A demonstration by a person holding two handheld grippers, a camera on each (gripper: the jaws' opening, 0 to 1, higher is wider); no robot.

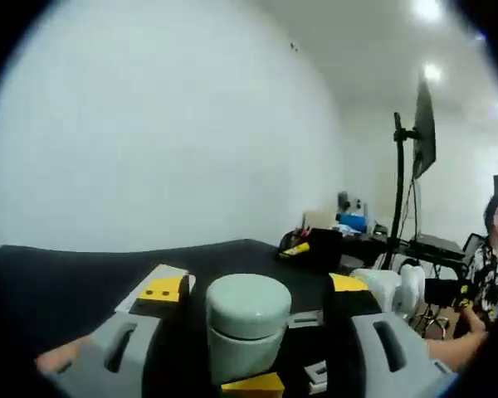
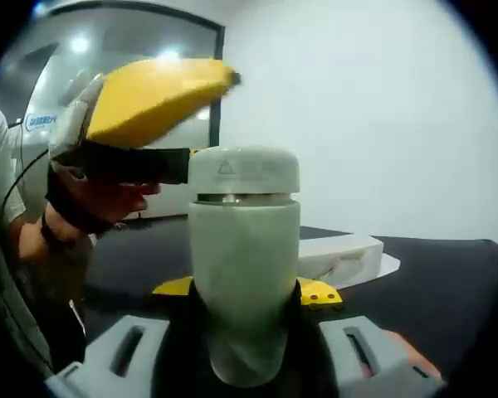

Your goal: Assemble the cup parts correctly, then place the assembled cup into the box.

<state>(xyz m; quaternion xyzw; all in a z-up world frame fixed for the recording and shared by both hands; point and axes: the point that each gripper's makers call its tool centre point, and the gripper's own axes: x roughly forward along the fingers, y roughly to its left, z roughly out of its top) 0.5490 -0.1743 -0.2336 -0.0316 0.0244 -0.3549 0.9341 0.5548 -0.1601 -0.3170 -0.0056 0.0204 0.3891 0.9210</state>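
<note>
A pale green cup [image 2: 244, 265] with its matching lid [image 2: 243, 172] on top stands upright between my right gripper's [image 2: 245, 290] jaws, which are shut on the cup body. My left gripper [image 1: 256, 286], a yellow-topped tool held by a hand [image 2: 108, 203], comes in from the left at lid height, its black jaw reaching the lid's edge. In the left gripper view the same cup [image 1: 242, 348] and lid [image 1: 248, 303] sit between the left jaws, which stand open with slim gaps on both sides.
A black table [image 1: 66, 282] carries a flat white box [image 2: 340, 253]. Beyond the table's far end are a cluttered desk [image 1: 340, 228], a monitor on a stand [image 1: 421, 133] and a seated person [image 1: 490, 257]. A plain white wall stands behind.
</note>
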